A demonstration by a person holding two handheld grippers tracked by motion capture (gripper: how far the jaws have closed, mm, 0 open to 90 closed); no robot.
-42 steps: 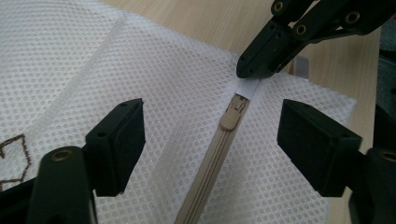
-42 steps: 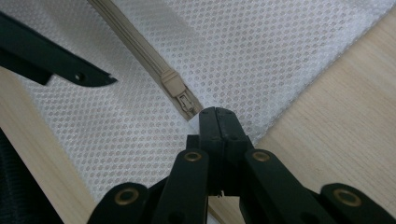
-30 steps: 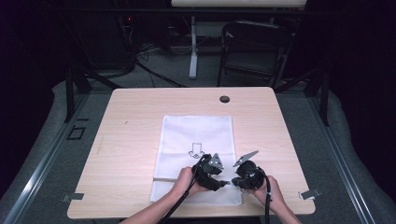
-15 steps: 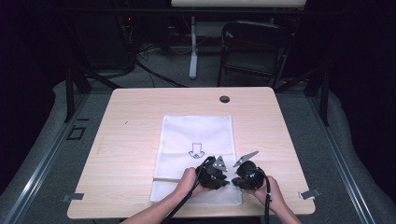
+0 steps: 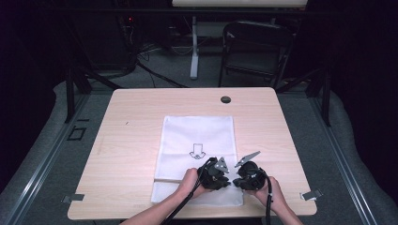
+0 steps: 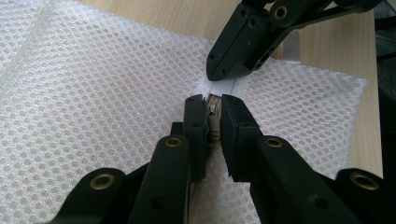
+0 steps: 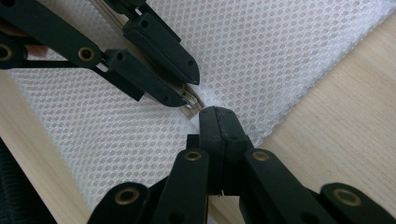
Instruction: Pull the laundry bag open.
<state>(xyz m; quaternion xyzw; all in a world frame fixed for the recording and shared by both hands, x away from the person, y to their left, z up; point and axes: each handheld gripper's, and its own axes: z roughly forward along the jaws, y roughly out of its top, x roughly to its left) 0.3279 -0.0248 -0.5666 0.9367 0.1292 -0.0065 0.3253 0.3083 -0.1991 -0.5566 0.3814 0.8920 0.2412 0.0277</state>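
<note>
Presently, a white mesh bag (image 5: 197, 152) lies flat near the front edge of the table (image 5: 131, 140), printed with an arrow outline (image 5: 197, 151); no writing is legible. Left gripper (image 6: 208, 109) has just closed on the zipper pull (image 6: 213, 108). Right gripper (image 7: 217, 116) is clamped on the bag's zipper end.

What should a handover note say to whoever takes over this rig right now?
Left gripper: jaws have just been closing, now pinching the zipper pull.
Right gripper: shut on the mesh bag fabric just past the zipper's end.
The bag lies flat on the table, both grippers at its near right part.
Done: both grips set.
Left: probably draw the pull along the zipper; how far it is open I cannot tell.
</note>
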